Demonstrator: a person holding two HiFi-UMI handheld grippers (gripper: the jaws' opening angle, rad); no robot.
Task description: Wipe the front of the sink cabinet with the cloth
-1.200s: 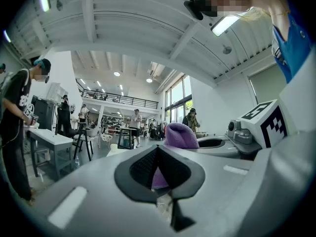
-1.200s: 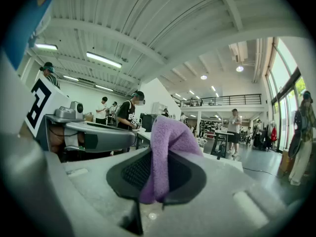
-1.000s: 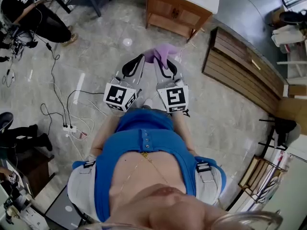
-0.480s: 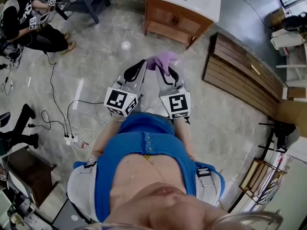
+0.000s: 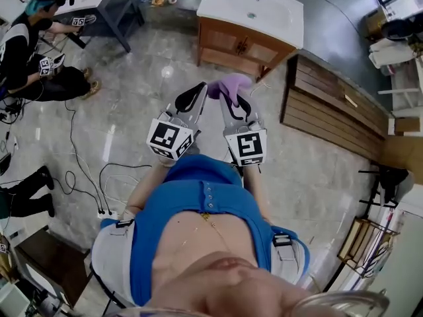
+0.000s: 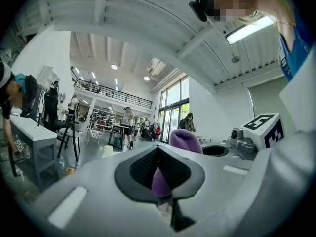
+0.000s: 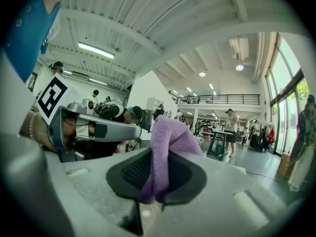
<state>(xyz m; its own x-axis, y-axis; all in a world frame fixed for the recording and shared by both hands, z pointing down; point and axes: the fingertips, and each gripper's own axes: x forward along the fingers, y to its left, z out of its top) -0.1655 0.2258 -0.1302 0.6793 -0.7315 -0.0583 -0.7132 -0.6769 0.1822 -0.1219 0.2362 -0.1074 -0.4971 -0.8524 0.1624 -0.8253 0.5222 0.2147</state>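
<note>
Overhead, the head view shows the left gripper point(image 5: 195, 92) and the right gripper point(image 5: 232, 100) held side by side ahead of the person's blue top point(image 5: 198, 203), with their tips converging toward 12 o'clock. A purple cloth point(image 5: 229, 83) bridges the two tips and bunches above the right one. The sink cabinet point(image 5: 241, 41), wooden with a white basin top point(image 5: 254, 8), stands further out at 12 o'clock, well apart from the cloth, its front facing the grippers. A slatted wooden panel point(image 5: 330, 94) lies at 3 o'clock of the grippers, and a seated person point(image 5: 33, 51) is at 10 o'clock. In the left gripper view, the jaws stand narrow, with a wedge of cloth pinched between the black pads point(image 6: 138, 168); the rest of the cloth rises as a lump at 1 o'clock beyond them. In the right gripper view, the jaws are clamped on the cloth; a fold stands up from between the pads and leans toward 12 o'clock, and the left gripper lies at 9 o'clock.
</note>
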